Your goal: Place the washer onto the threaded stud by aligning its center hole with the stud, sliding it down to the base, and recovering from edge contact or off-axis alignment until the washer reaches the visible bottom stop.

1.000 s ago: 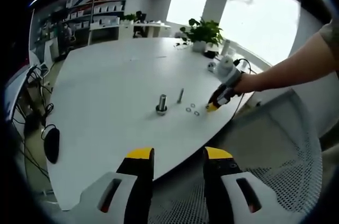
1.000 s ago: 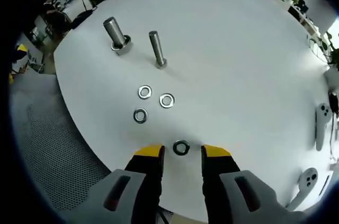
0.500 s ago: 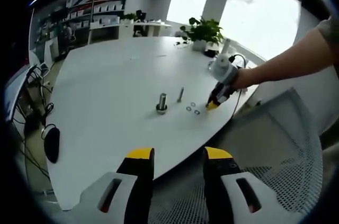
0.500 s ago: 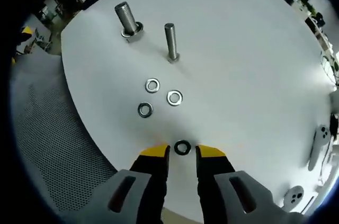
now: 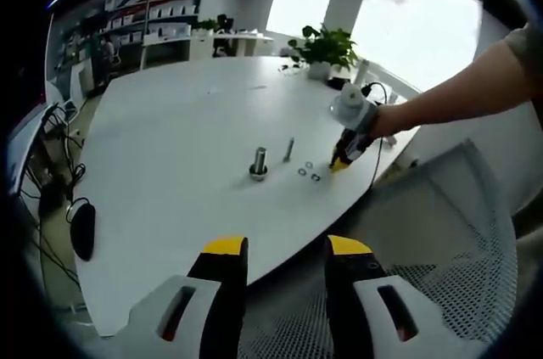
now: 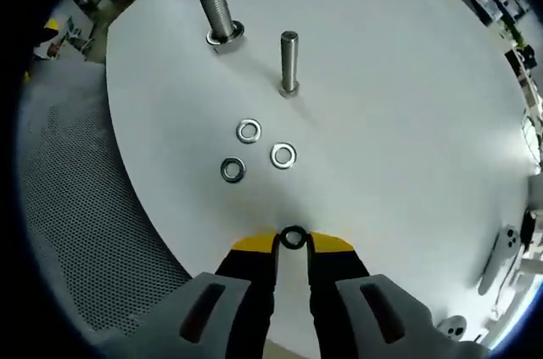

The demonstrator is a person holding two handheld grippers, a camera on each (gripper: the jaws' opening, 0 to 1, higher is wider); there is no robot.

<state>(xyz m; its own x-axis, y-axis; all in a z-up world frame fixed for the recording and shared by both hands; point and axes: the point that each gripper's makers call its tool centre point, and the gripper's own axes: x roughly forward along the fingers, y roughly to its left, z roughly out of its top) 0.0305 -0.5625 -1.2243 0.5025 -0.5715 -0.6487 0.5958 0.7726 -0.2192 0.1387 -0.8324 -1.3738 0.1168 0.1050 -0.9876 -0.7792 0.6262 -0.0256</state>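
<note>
Right gripper view: right gripper tilted down, fingers clamped on washer at table level.

A round white table carries two upright threaded studs at the upper left, three loose washers below them, and possibly controllers at lower right.

Each claw has black jaws with yellow tips on a pale grey slotted body. The left claw looks the same. A bare arm shows.
</note>
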